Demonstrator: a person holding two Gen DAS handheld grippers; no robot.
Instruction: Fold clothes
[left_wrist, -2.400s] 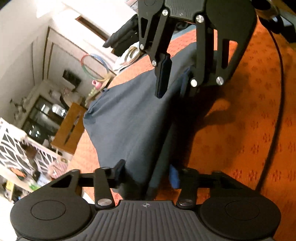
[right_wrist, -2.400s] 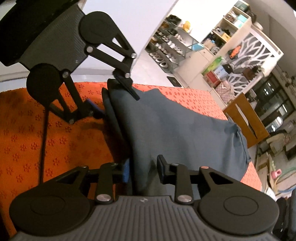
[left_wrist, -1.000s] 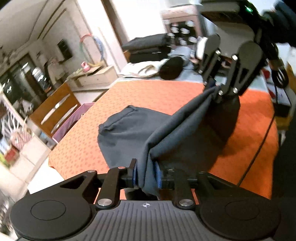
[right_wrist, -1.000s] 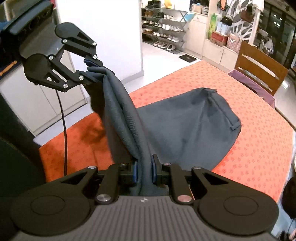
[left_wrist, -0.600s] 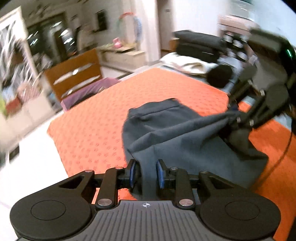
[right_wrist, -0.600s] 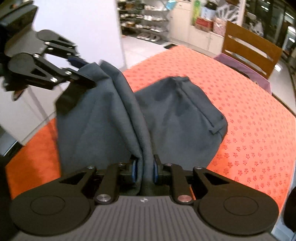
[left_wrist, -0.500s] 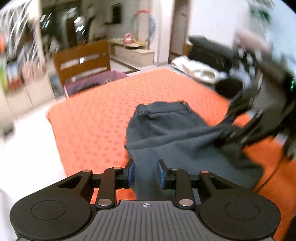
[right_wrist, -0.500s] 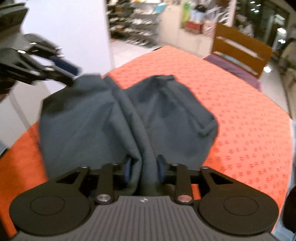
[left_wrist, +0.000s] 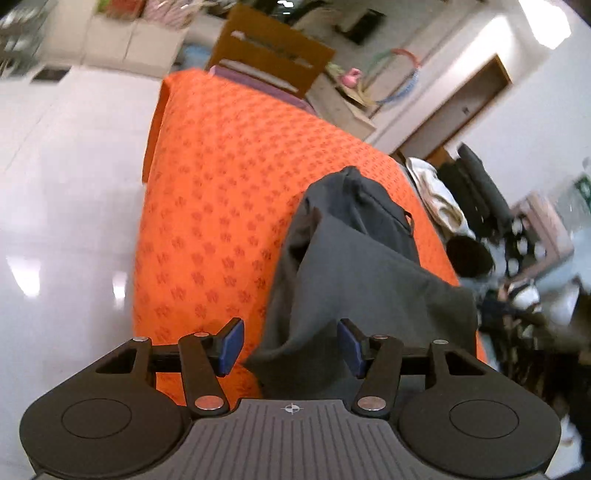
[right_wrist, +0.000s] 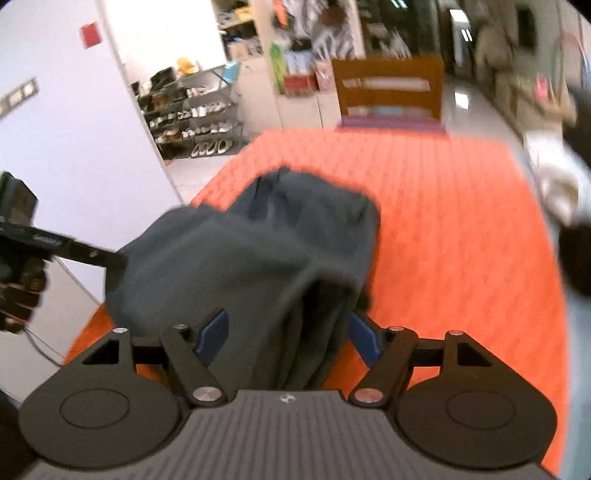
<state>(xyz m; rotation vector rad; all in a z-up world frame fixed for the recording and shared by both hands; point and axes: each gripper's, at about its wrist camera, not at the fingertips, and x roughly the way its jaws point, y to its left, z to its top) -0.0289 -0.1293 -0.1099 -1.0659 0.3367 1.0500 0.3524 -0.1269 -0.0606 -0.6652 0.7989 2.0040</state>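
Observation:
A dark grey garment (left_wrist: 354, 269) lies folded over itself on the orange patterned cloth (left_wrist: 207, 206) of the table. My left gripper (left_wrist: 290, 345) has its jaws opening; a fold of the garment sits between the blue pads (left_wrist: 231, 345) without being pressed. In the right wrist view the same garment (right_wrist: 243, 251) is heaped in front of my right gripper (right_wrist: 286, 338), whose jaws are also opening wide around a hanging fold. The blue pads (right_wrist: 364, 339) stand clear of the cloth. The left gripper's arm shows blurred at the left edge.
A wooden chair (right_wrist: 388, 88) with a purple seat stands at the table's far end. Shoe racks (right_wrist: 192, 110) line the white wall. A pile of dark and white clothes (left_wrist: 454, 195) lies beyond the table's right side. White floor (left_wrist: 62, 221) drops off left of the cloth.
Both grippers have let go of the garment and opened. They came down toward the table, and the lifted fabric has dropped into a folded heap on the orange cloth.

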